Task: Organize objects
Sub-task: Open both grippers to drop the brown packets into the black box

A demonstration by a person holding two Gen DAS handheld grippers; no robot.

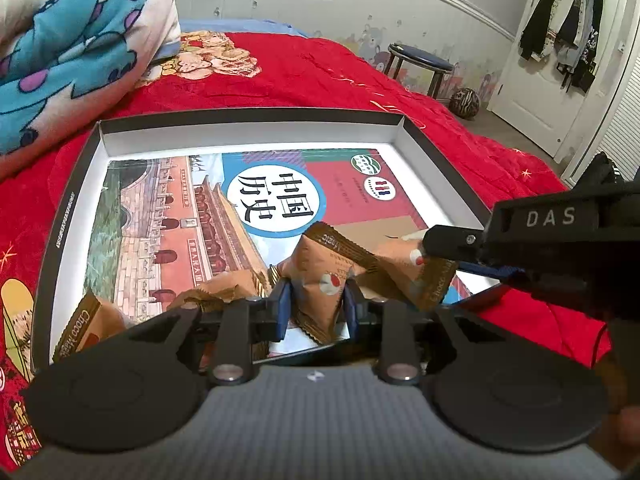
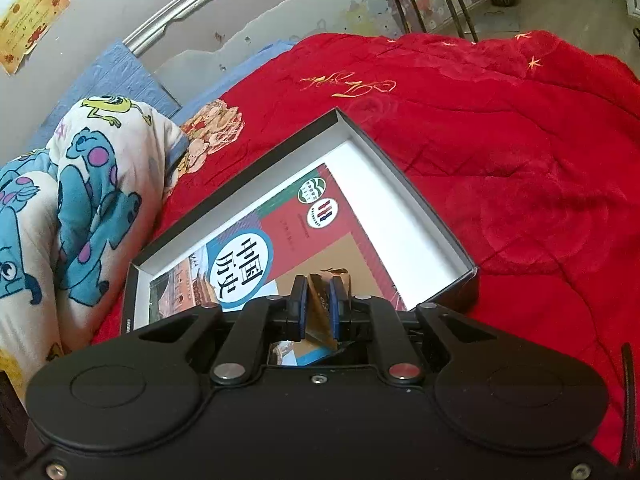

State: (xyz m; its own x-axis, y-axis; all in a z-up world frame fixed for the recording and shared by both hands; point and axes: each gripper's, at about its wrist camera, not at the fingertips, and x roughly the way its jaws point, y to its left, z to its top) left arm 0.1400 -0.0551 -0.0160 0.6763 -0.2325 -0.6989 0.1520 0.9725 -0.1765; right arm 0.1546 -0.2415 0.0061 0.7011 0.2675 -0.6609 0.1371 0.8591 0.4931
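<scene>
Left wrist: snack packet (image 1: 320, 292) clamped between left hand-held gripper (image 1: 316, 312) pads.

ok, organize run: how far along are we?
Done: the book lies flat in the box, with loose snack packets on top. In hand: left gripper shut on a packet; right gripper shut on another packet, both over the box. Left: releasing these two.
</scene>
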